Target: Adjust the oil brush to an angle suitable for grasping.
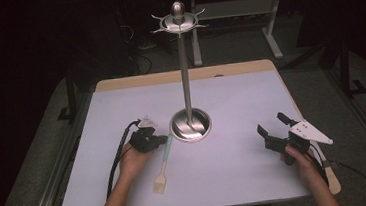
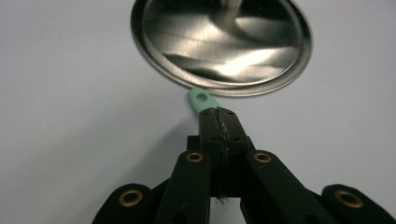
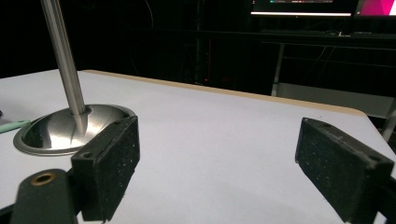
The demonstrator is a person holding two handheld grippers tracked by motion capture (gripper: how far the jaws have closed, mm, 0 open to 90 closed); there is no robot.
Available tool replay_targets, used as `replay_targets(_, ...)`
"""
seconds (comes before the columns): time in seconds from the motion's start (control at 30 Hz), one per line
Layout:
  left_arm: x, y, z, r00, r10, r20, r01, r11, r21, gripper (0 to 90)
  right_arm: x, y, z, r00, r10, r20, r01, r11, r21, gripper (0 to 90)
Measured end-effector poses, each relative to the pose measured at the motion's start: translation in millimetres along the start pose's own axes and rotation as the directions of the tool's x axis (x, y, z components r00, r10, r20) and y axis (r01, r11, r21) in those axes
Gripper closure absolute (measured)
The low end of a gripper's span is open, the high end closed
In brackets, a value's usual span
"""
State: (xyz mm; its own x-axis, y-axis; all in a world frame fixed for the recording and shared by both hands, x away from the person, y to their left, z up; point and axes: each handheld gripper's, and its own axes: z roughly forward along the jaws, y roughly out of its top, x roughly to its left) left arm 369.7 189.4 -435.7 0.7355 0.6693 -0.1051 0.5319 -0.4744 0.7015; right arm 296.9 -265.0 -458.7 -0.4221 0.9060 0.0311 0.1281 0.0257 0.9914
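Observation:
A pastry brush (image 1: 162, 167) with a mint-green handle and pale bristles lies slanted on the white table, bristles toward me. My left gripper (image 1: 163, 140) is at the handle's far end, jaws pressed together. In the left gripper view the handle's holed tip (image 2: 201, 99) sticks out just past my left gripper (image 2: 218, 112), close to the rim of the steel stand's base (image 2: 219, 42). The stand (image 1: 185, 72) is a tall pole on a round base with a ring of hooks on top. My right gripper (image 1: 271, 123) hovers at the right, open and holding nothing (image 3: 219, 154).
The white mat covers a wooden table (image 1: 238, 68) whose far edge shows behind the stand. The stand's base (image 3: 56, 130) and a bit of green handle (image 3: 11, 126) sit left of the right gripper. Cables trail from both grippers. Dark floor and desk legs lie beyond.

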Motion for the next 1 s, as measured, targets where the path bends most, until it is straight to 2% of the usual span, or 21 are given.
replay_targets(0.03, -4.8, 1.4, -10.0, 0.9999, -0.009, 0.012, 0.009, 1.0000, -0.002, 90.0, 0.0, 0.0, -0.1, 1.0000, 0.009, 0.000, -0.009, 1.000, 0.001, 13.3)
replay_targets(0.1, -12.1, 0.0, -17.4, 0.9998, -0.005, 0.017, 0.005, 1.0000, 0.005, 90.0, -0.1, 0.0, -0.1, 1.0000, 0.003, 0.001, -0.003, 1.000, 0.001, 13.3)
replay_targets(0.13, -16.3, -1.6, -20.8, 0.9997, -0.006, 0.025, 0.006, 0.9998, 0.020, 90.0, 0.0, 0.0, -0.1, 1.0000, 0.001, 0.001, -0.001, 1.000, 0.000, 13.3)
replay_targets(0.2, -22.9, -6.1, -25.7, 0.9989, 0.001, 0.046, -0.002, 0.9998, 0.019, 90.0, -0.1, 0.0, 0.0, 1.0000, 0.003, 0.001, -0.003, 1.000, 0.002, 13.3)
replay_targets(0.27, -31.8, -13.6, -29.5, 0.9967, -0.027, 0.077, 0.027, 0.9996, 0.005, 90.0, -0.1, 0.0, -0.1, 1.0000, 0.006, 0.004, -0.006, 1.000, 0.002, 13.4)
replay_targets(0.4, -50.8, -29.7, -37.8, 0.9958, -0.002, 0.092, 0.000, 0.9997, 0.025, 90.0, 0.2, -0.1, -0.1, 1.0000, 0.001, 0.006, -0.001, 1.000, -0.001, 13.3)
replay_targets(0.5, -60.2, -37.2, -43.7, 0.9961, -0.007, 0.088, 0.005, 0.9996, 0.029, 90.0, 0.0, 0.0, -0.1, 1.0000, 0.005, 0.007, -0.005, 1.000, 0.000, 13.3)
replay_targets(0.63, -66.0, -48.0, -43.3, 0.9949, -0.039, 0.093, 0.034, 0.9979, 0.055, 90.0, 1.0, 0.0, -0.1, 1.0000, -0.002, 0.008, 0.002, 1.000, -0.001, 13.3)
replay_targets(0.73, -67.5, -48.2, -38.6, 0.9954, -0.034, 0.089, 0.028, 0.9973, 0.068, 90.0, 0.4, 0.0, 0.0, 1.0000, -0.002, 0.008, 0.002, 1.000, -0.001, 13.4)
replay_targets(0.87, -69.8, -47.3, -34.9, 0.9980, -0.011, 0.062, 0.004, 0.9945, 0.104, 90.0, 0.9, -0.2, -0.4, 1.0000, -0.001, 0.008, 0.001, 1.000, -0.003, 13.4)
replay_targets(1.0, -72.1, -46.4, -35.6, 0.9985, -0.025, 0.049, 0.019, 0.9928, 0.118, 90.0, 0.4, 0.0, -0.1, 1.0000, 0.000, 0.006, 0.000, 1.000, -0.001, 13.3)
